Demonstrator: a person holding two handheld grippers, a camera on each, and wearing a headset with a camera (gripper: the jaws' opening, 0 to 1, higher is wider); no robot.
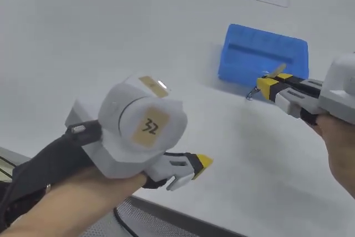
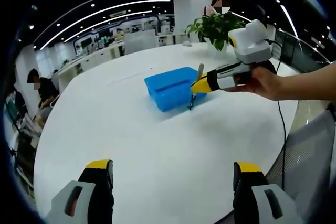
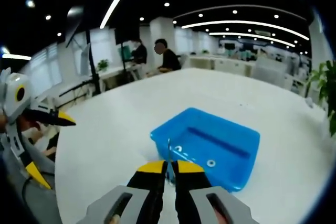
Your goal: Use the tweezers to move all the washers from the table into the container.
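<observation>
Right tool [image 3: 168,167] jaws pinched narrow on the tweezers [image 3: 169,149]; tweezers stick out ahead of its tips, pointing down at the near edge of the blue container [image 3: 231,179], which sits just ahead of the tool on the tabletop [image 3: 105,129]. Left tool [image 2: 173,166] jaws wide, holding nothing; it hangs well back from the container, off to the right tool's left. Two washers [image 3: 211,163] lie inside the container, just beyond the tweezers' tips; can't tell whether the tweezers carry one, too small; can't tell whether any remain on the tabletop.

Risks, as a judgement:
- Thin tweezers in flat jaws could twist or slip if the squeeze eases, dropping a washer short of the rim.
- Tips sit close to the near wall, so a nudge could shove the light container.
- A release from height could bounce a washer back out.
- Left tool looks too far off to steady the container.
</observation>
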